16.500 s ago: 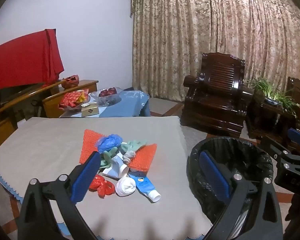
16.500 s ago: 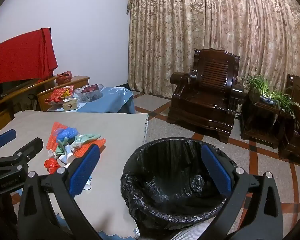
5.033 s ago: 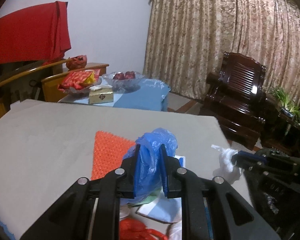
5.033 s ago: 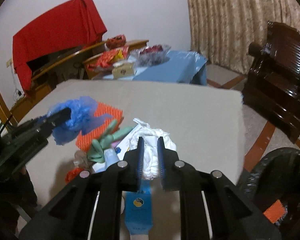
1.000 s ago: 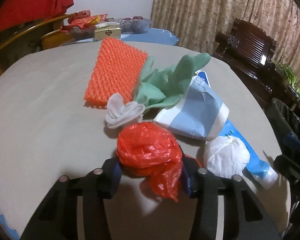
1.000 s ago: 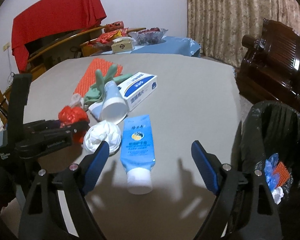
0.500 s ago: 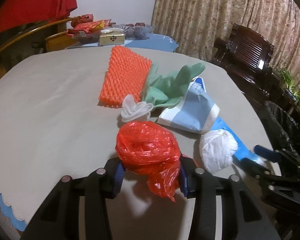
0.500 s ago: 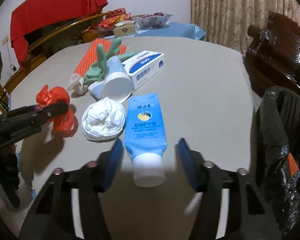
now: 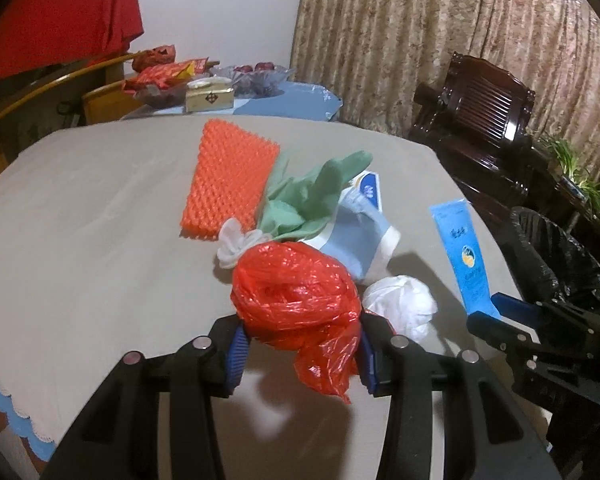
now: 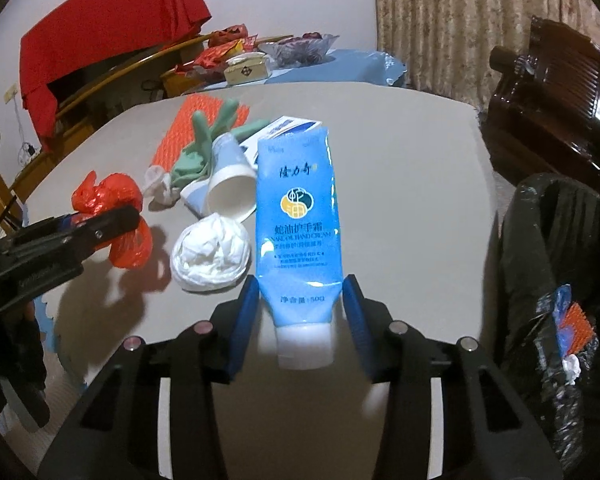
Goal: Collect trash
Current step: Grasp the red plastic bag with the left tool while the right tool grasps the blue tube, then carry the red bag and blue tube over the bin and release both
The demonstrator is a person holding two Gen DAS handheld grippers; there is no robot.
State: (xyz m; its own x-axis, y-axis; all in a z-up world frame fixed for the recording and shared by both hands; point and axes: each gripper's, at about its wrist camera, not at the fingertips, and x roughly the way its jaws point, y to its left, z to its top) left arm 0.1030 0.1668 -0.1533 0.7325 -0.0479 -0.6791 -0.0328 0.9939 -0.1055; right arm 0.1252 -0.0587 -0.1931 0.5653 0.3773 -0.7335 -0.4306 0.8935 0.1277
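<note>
Jaws: left gripper (image 9: 300,354) clamps red bag (image 9: 296,292), right gripper (image 10: 300,320) closing around blue tube (image 10: 298,216); seat grip squarely above cap before lifting

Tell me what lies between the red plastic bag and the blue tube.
A crumpled white wad lies between the red plastic bag and the blue tube, clearest in the right wrist view.

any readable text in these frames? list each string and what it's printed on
"隆力奇": top of the blue tube.
"蛇油护手霜": tube, under the round logo.
"HAND CREAM": tube, line below; its first word is partly glared out.
"净含量: 50g": tube, near the cap.
Tube's small white lines: too small to read.
White-and-blue box: print blurred.
Left gripper embossed lettering: unreadable.
</note>
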